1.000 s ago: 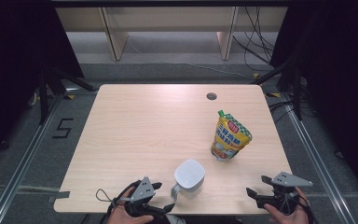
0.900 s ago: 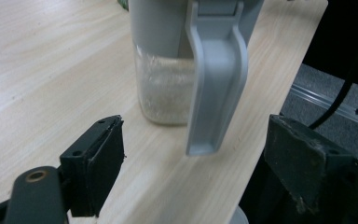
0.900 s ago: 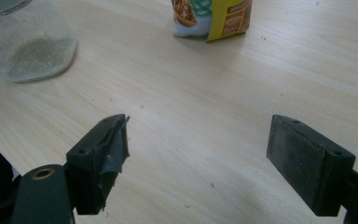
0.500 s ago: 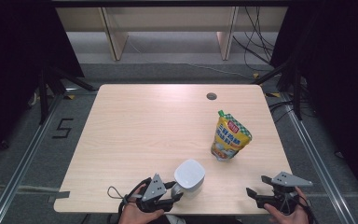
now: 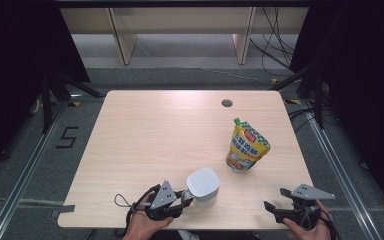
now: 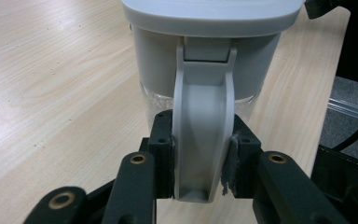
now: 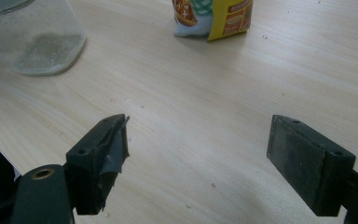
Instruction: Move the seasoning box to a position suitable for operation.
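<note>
Compared with a second ago, the left tool (image 5: 186, 197) is found shifted toward the white lidded jug (image 5: 203, 186), which itself is seen unmoved near the front edge of the surface (image 5: 145, 135). Its jaws, spread wide in the earliest frame, have just been closing, and in the left gripper view the two pads are now seen pressed against the sides of the jug's grey handle (image 6: 204, 140), so the handle is clenched between them (the clear lower body of the jug is glimpsed behind it, still resting on the wood). The right tool (image 5: 272, 210) is seen unchanged at the front right corner, its jaws held wide apart over bare wood in the right gripper view (image 7: 198, 163), with nothing between them. The yellow stand-up pouch (image 5: 246, 147) is kept in its earlier place, upright and well apart from the jug, toward the right side of the surface. Printed characters and a red patch are carried on the pouch's front, but they are too small to be read. A "5" (image 5: 68, 137) is marked on the floor to the left of the surface.
</note>
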Tool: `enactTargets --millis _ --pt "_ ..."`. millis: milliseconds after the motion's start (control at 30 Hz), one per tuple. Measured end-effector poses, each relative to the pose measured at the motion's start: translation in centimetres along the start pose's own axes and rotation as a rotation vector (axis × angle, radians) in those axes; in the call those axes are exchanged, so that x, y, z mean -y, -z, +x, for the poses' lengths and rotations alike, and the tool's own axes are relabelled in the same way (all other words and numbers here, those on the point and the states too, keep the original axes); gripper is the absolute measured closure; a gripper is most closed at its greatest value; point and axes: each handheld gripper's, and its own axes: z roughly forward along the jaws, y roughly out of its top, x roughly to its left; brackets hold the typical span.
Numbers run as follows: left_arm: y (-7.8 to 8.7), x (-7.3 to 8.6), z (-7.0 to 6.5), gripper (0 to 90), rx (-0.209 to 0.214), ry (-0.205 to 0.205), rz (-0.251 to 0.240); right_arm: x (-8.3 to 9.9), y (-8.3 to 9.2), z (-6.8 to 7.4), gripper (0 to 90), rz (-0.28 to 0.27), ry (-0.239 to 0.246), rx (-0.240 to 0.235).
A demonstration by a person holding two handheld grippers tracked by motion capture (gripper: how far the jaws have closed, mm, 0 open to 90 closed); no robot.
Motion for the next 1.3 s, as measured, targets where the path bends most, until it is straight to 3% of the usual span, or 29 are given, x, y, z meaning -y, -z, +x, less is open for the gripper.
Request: enactTargets --millis 67,100,300,333,633,667,733,767,933,1033,1100,1167,1200,1233,1300 --pt "0.0 -0.1 0.2 68.0 -0.003 -0.015 0.002 0.0 0.0 0.1 21.4 0.005 -0.017 -0.013" --pt "-0.2 -0.2 0.6 68.0 -0.006 -0.022 0.002 0.0 0.0 0.0 21.4 -0.002 0.004 0.001" --pt "-0.6 -0.4 1.5 68.0 0.001 -0.022 -0.008 0.0 -0.1 0.1 21.4 0.007 -0.018 -0.023" --pt "-0.7 -0.4 1.8 67.9 -0.014 -0.018 -0.002 0.0 0.0 0.0 21.4 0.002 0.001 -0.003" --pt "-0.8 -0.6 3.4 68.3 -0.031 -0.024 -0.005 0.0 0.0 0.0 21.4 -0.002 0.0 -0.009" --pt "-0.9 -0.6 3.5 68.3 -0.03 -0.017 -0.008 0.1 0.0 0.2 21.4 0.01 -0.043 -0.024" --pt "-0.9 -0.6 3.8 68.4 -0.031 -0.008 -0.009 0.1 -0.1 0.0 21.4 0.007 -0.025 -0.028" --pt "-0.9 -0.7 4.1 68.4 -0.036 -0.026 -0.001 0.1 -0.1 -0.1 21.4 0.001 -0.005 -0.014" --pt "-0.8 -0.7 4.4 68.9 -0.037 -0.029 -0.004 0.1 -0.2 -0.2 21.4 0.005 -0.027 -0.031" --pt "-0.7 -0.7 4.6 68.9 -0.04 -0.038 0.001 0.2 -0.1 -0.3 21.2 -0.006 -0.016 -0.018" --pt "-0.4 -0.5 4.7 69.0 -0.048 -0.02 -0.001 0.2 -0.1 -0.3 21.2 0.0 -0.031 -0.035" --pt "-0.3 -0.5 4.9 69.0 -0.049 -0.035 0.003 0.2 -0.1 -0.3 21.2 -0.001 -0.03 -0.035" --pt "-0.3 -0.4 4.9 69.1 -0.048 -0.01 -0.004 0.2 -0.1 -0.3 21.2 -0.003 -0.023 -0.029" --pt "-0.3 -0.4 4.9 69.1 -0.048 -0.01 -0.004 0.2 -0.1 -0.3 21.2 -0.003 -0.023 -0.029" --pt "-0.2 -0.3 5.3 69.0 -0.05 -0.039 -0.011 0.2 -0.1 -0.3 21.2 -0.009 -0.012 -0.02"
